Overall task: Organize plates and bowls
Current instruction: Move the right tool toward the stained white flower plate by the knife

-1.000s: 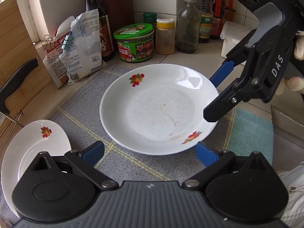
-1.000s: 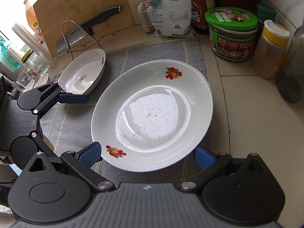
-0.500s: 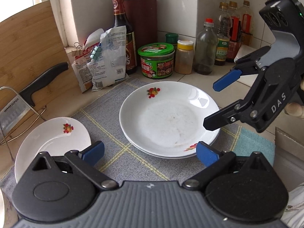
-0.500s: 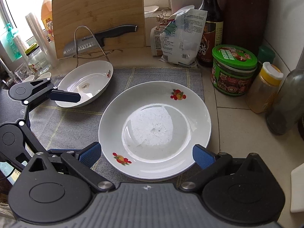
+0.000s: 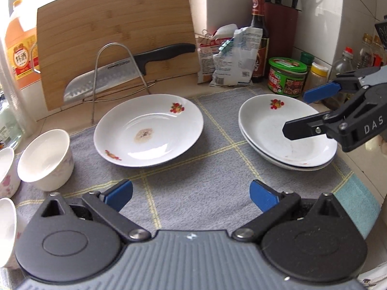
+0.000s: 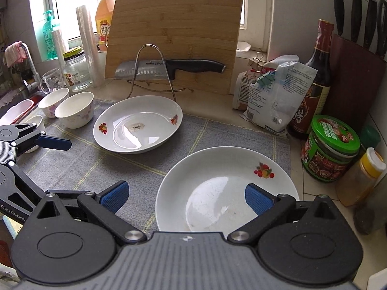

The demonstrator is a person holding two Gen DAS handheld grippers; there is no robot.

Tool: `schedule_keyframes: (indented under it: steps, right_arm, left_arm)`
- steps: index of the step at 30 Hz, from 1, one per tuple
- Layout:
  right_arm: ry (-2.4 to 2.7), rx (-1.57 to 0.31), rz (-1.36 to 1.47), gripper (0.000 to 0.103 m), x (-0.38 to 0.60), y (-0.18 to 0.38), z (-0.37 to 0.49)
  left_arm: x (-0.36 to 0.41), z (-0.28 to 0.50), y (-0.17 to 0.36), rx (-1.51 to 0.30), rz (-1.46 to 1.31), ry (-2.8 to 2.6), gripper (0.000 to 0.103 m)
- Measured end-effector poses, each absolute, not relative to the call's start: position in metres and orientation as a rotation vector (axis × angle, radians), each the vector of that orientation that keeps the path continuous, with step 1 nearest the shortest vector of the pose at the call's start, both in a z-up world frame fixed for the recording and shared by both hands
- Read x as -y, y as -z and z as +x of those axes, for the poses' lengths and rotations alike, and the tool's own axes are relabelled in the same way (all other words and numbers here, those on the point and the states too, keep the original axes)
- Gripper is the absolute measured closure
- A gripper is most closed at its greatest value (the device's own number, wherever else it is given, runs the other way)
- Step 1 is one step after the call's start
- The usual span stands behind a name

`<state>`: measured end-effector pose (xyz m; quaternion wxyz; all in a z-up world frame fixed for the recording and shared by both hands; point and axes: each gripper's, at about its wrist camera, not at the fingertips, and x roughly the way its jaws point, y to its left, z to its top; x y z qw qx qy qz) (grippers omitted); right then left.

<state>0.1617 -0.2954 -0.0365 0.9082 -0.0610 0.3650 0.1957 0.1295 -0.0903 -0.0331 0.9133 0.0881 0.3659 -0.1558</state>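
Note:
Two white fruit-print plates lie stacked [image 5: 271, 125] [image 6: 217, 176] at the right of the grey mat. A third, single plate [image 5: 148, 130] [image 6: 137, 125] with a brown stain rests at the mat's middle. Several white bowls [image 5: 44, 159] [image 6: 75, 108] stand at the left edge. My left gripper [image 5: 191, 194] is open, empty, low over the mat in front of both plates. My right gripper [image 6: 186, 197] is open and empty, hovering over the stack's near rim; in the left wrist view it [image 5: 304, 111] reaches in from the right above the stack.
A bamboo cutting board [image 6: 174, 31] leans at the back with a cleaver [image 6: 169, 68] in a wire rack. Bags [image 6: 273, 96], a sauce bottle [image 6: 314, 82], a green-lidded jar [image 6: 331, 147], a spice jar [image 6: 362, 176] and a knife block [image 6: 355, 77] crowd the right. A sink tap [image 6: 26, 60] is far left.
Both grippers have pulled back and up from the stacked plates, so the view widens. The single stained plate and the bowls have come into view.

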Motion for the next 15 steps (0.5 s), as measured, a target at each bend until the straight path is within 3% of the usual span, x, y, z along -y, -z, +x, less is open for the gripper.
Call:
schedule_keyframes:
  steps: [15]
  right_arm:
    - [-0.502,-0.815,-0.161,0.000,0.236,0.055,0.193]
  left_arm:
    - [0.057,0.154,0.071,-0.847,0.164,0.270,0.001]
